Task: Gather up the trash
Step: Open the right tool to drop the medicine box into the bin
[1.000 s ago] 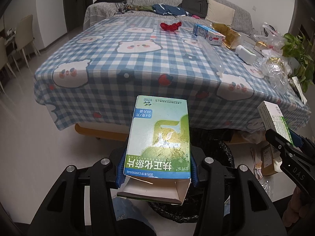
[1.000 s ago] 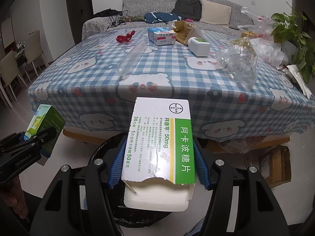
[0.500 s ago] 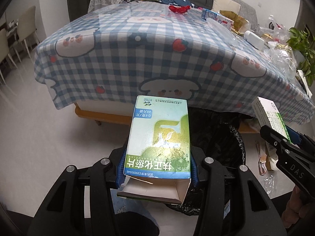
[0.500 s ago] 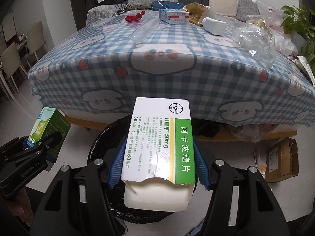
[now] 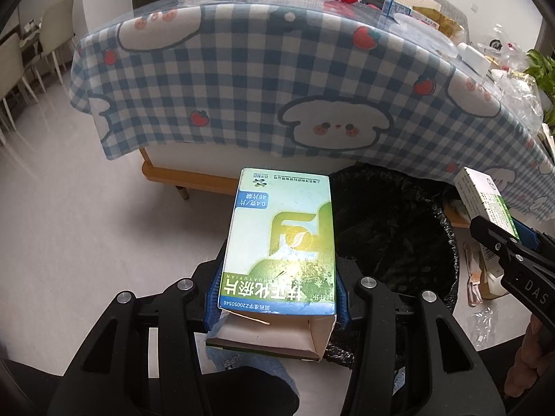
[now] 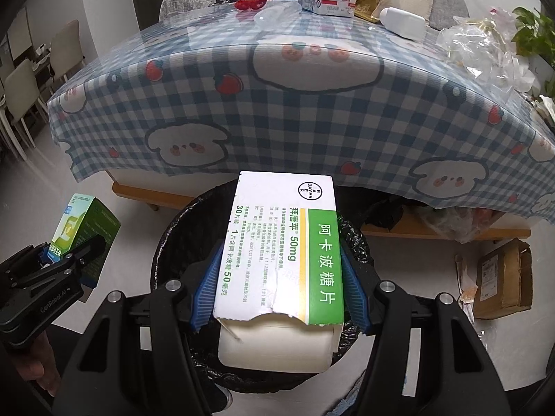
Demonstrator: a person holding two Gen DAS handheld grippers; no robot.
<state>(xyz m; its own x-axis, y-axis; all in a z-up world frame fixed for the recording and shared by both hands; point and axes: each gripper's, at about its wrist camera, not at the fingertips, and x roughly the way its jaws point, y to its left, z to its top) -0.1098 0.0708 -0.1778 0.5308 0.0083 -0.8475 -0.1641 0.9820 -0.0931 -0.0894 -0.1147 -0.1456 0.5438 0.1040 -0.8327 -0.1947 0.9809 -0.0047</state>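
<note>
step: we carry boxes to bin (image 6: pixel 180 228) | left gripper (image 5: pixel 277 298) clamps green box (image 5: pixel 281 242) | right gripper (image 6: pixel 277 291) clamps white box (image 6: pixel 281 246) | next: release over bin

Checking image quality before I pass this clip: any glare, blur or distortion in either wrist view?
Left wrist: strong fisheye bend and dark corners; glare washes the table top; green box sharp. Right wrist: same bend; white box sharp; reflections on the table; bin interior dark.

Both medicine boxes (image 5: pixel 279 242) (image 6: pixel 282 249) are cardboard — the green one glossy. The bin liner (image 5: pixel 388 228) is crinkled black plastic. The tablecloth (image 6: pixel 312 111) — shiny checked sheeting.
</note>
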